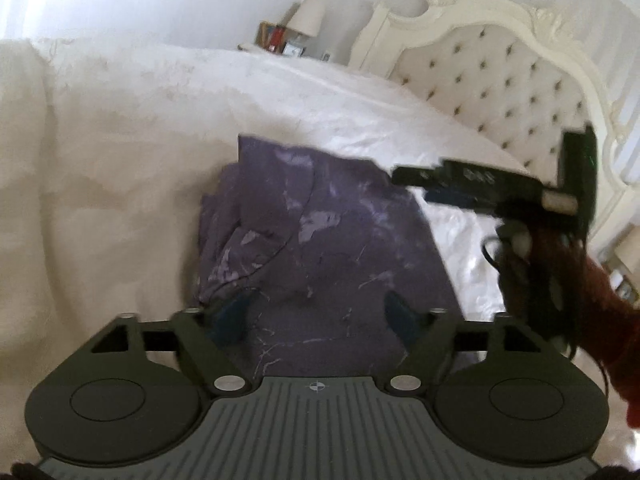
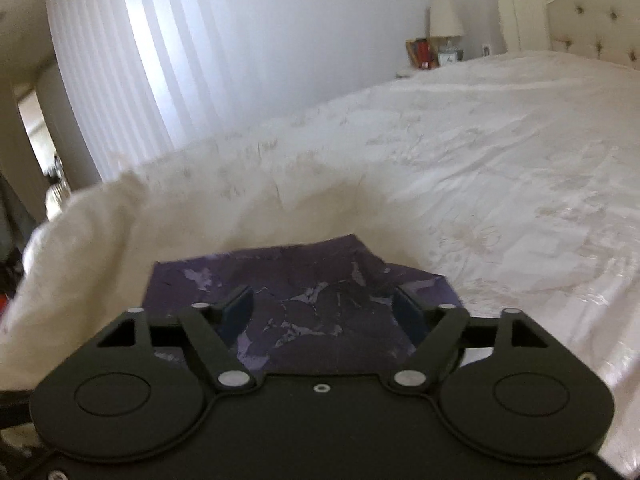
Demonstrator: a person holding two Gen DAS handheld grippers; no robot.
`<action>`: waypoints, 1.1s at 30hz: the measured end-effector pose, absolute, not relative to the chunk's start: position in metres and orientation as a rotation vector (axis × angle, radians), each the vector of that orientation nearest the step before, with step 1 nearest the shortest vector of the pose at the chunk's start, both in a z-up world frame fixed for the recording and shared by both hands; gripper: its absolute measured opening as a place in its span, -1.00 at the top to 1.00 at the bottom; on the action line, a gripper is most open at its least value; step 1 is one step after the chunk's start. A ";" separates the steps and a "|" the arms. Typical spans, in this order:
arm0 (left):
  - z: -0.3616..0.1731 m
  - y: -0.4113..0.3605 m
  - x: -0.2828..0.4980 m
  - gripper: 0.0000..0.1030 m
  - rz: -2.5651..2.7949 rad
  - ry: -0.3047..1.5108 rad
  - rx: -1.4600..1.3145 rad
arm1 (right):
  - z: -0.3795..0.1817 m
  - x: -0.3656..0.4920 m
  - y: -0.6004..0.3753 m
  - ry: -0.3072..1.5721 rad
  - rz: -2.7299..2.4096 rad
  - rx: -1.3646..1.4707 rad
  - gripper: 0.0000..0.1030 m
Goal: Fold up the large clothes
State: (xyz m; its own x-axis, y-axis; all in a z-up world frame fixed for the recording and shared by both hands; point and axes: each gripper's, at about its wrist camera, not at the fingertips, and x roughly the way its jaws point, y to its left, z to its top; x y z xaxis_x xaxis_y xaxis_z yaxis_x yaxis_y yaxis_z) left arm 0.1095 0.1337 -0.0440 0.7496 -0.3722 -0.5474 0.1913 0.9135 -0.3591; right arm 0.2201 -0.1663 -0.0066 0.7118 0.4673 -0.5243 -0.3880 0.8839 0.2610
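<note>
A purple garment with pale marbled marks [image 1: 320, 232] lies folded in a compact pile on the white bed. My left gripper [image 1: 320, 316] is open, its blue-padded fingers spread just above the garment's near edge, holding nothing. My right gripper shows in the left wrist view [image 1: 412, 178] at the garment's far right corner, blurred. In the right wrist view the garment [image 2: 304, 280] lies under my right gripper [image 2: 324, 312], which is open with its fingers spread over the cloth and empty.
The white bedspread [image 1: 120, 160] covers the bed [image 2: 500, 180]. A cream tufted headboard [image 1: 492, 76] stands at the far right. A nightstand with a lamp [image 1: 306, 16] and books sits behind. White curtains [image 2: 128, 60] hang at left.
</note>
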 end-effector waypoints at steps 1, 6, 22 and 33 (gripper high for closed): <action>-0.041 0.134 0.107 -0.66 -0.297 0.642 -0.281 | -0.005 0.215 -0.174 0.613 0.475 0.154 -0.73; -0.042 0.143 0.107 -0.79 -0.262 0.660 -0.261 | -0.014 0.200 -0.209 0.653 0.458 0.260 -0.89; -0.109 0.167 0.151 -0.94 -0.403 0.971 -0.569 | -0.096 0.213 -0.214 0.835 0.610 0.640 -1.00; -0.108 0.141 0.161 -0.90 -0.592 0.982 -0.618 | -0.084 0.220 -0.210 0.833 0.629 0.585 -0.44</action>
